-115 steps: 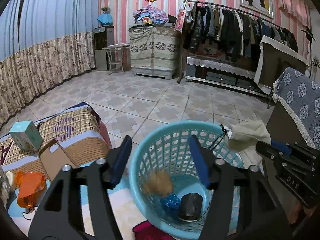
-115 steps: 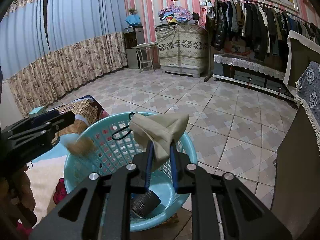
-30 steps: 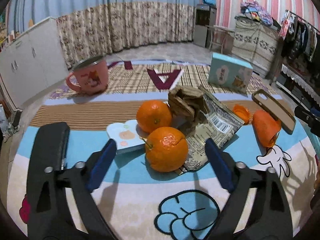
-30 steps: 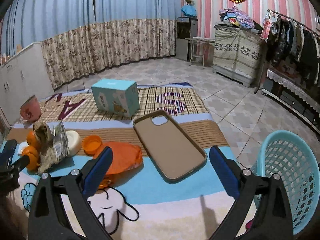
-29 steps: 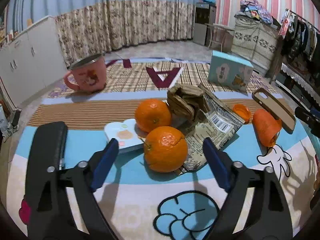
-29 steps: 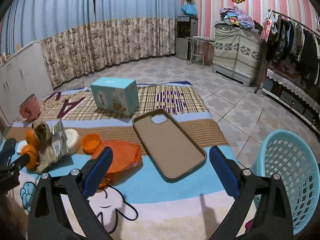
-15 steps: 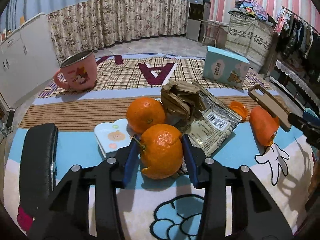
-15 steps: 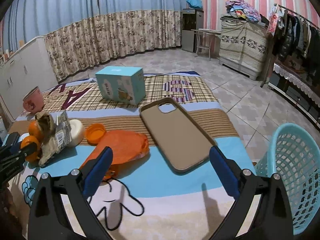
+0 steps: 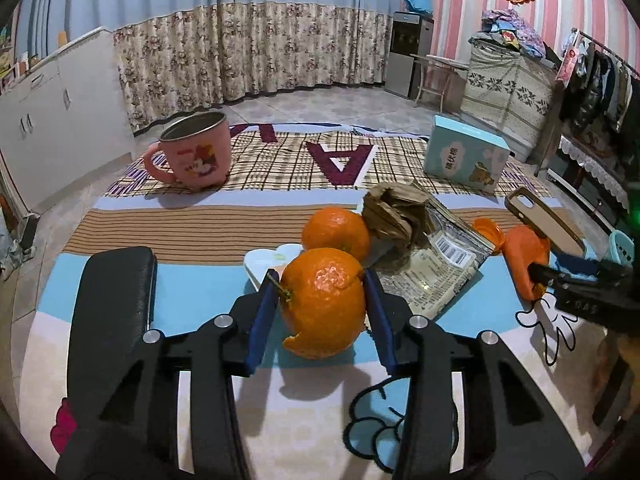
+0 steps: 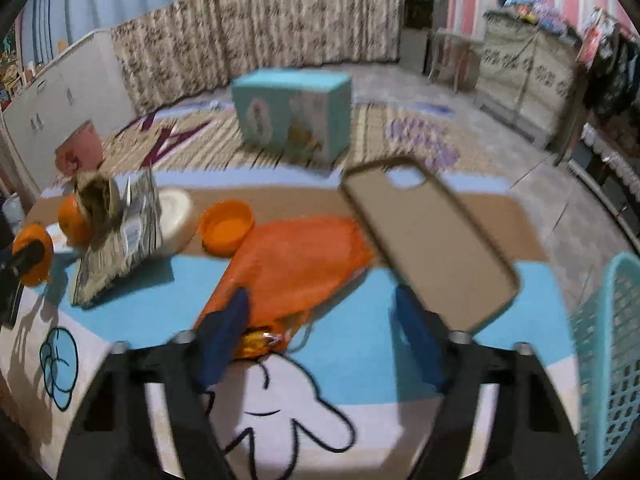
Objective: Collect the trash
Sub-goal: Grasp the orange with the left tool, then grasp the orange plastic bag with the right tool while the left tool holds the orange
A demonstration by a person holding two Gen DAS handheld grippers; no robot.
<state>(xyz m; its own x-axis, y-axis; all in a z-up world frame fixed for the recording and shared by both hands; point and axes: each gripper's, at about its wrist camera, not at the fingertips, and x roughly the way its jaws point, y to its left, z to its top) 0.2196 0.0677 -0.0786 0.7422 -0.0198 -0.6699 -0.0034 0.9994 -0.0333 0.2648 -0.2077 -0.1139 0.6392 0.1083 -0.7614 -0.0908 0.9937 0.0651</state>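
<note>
1. Since a second ago, my left gripper [image 9: 323,312] has closed from a wide spread onto the nearer orange [image 9: 322,303], and my right gripper [image 10: 322,332] has dropped toward the orange bag [image 10: 290,266].
2. I am now pinching that orange, low in the middle of the left view, with both blue pads against its sides; its peel looks torn at the bottom.
3. My right jaws are closing with the near end of the orange bag between them, lower middle of the right view; the blur leaves it unclear whether the pads are pressing yet.
4. I judge the step as two pick-ups together, so next I am needing a firm hold on the bag, then a lift and carry to the teal basket [image 10: 612,360] at the right edge.
5. The basket's inside is out of view here.
6. Farther back, the second orange [image 9: 335,232], crumpled brown paper [image 9: 394,212] and a printed wrapper [image 9: 432,268] are lying together at frame centre.
7. The orange lid [image 10: 227,227] is sitting empty, open side up.
8. The pink mug [image 9: 196,152], upper left, is standing upright; I cannot see its contents.
</note>
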